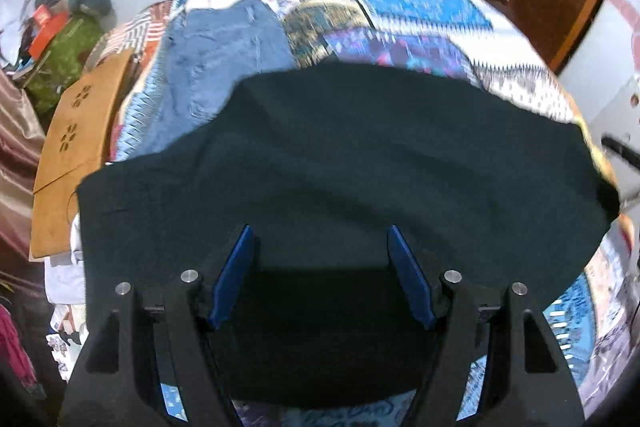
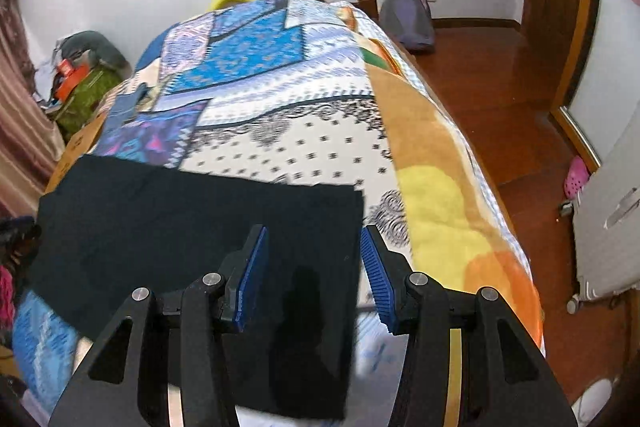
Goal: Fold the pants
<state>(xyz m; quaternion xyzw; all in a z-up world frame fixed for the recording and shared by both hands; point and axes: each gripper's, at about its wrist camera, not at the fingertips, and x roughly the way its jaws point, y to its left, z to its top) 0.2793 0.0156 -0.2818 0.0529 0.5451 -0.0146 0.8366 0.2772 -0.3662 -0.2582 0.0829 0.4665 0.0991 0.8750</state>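
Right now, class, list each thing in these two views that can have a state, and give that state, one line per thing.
Black pants: lying flat on the bed, already folded to a rectangle, ungripped.
Left claw: open, above the pants, holding nothing.
Right claw: open, straddling the pants' right edge, holding nothing.
Patterned blanket: spread over the bed.

Black pants [image 1: 360,155] on blue patchwork (partly orange) blanket [image 2: 280,99].

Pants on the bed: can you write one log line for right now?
pants: dark, flat on bedspread | left gripper: open, over pants | right gripper: open, straddling pants' right edge
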